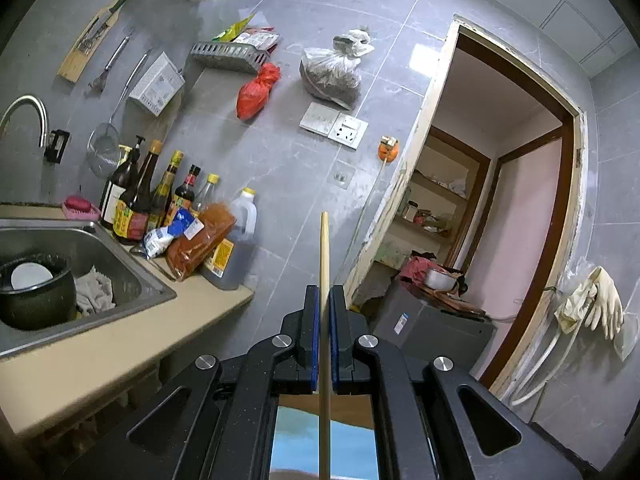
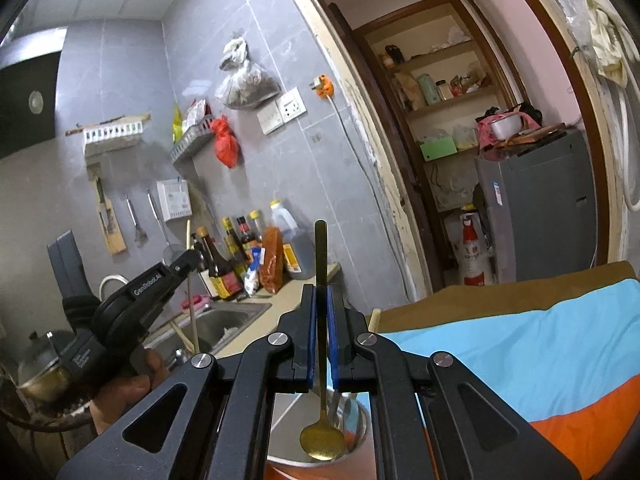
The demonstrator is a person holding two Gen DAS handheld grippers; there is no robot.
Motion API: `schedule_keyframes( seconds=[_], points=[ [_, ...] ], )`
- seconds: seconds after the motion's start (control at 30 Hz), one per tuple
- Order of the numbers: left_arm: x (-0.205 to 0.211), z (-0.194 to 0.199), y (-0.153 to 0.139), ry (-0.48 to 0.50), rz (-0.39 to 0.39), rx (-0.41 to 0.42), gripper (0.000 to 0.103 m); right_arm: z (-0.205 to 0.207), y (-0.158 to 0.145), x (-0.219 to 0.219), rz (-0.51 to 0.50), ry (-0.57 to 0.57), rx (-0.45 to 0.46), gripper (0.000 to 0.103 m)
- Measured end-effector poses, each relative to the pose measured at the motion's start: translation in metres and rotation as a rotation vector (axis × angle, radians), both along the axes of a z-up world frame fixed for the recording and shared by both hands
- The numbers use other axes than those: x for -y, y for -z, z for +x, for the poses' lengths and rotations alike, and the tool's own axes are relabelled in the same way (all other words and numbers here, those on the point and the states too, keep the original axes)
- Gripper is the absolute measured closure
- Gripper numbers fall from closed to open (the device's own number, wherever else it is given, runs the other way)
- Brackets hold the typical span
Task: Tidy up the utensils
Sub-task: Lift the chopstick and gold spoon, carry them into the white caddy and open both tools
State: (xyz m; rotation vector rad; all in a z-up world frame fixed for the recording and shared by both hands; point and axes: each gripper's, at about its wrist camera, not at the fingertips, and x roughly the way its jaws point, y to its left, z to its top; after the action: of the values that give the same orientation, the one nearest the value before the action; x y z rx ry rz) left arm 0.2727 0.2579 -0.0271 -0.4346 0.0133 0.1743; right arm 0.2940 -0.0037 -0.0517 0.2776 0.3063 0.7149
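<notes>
My left gripper (image 1: 324,294) is shut on a thin wooden chopstick (image 1: 324,248) that stands upright between the pads, its upper end well above the fingertips. It also shows in the right wrist view (image 2: 187,262), held up at the left over the sink. My right gripper (image 2: 322,292) is shut on a gold spoon (image 2: 320,248), handle up and bowl (image 2: 322,442) hanging down over a steel utensil cup (image 2: 358,420) that holds other utensils. The cup stands on a blue and orange cloth (image 2: 520,360).
A steel sink (image 1: 100,264) with a dark pot and a rag sits at the left, sauce bottles (image 1: 160,196) behind it on the beige counter (image 1: 120,344). Racks, a strainer and bags hang on the grey tiled wall. An open doorway (image 1: 500,220) leads to shelves and a grey appliance.
</notes>
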Motion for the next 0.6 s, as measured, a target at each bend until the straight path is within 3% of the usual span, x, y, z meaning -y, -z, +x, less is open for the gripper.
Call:
schedule_keyframes(
  seconds=[0.27, 0.6],
  points=[
    [0.002, -0.008, 0.010, -0.001, -0.014, 0.022, 0.101, -0.004, 0.008, -0.008, -0.053, -0.012, 0.009, 0.099],
    [0.017, -0.019, 0.010, 0.041, 0.085, -0.002, 0.099, -0.007, 0.015, -0.007, -0.081, -0.053, -0.021, 0.097]
  ],
)
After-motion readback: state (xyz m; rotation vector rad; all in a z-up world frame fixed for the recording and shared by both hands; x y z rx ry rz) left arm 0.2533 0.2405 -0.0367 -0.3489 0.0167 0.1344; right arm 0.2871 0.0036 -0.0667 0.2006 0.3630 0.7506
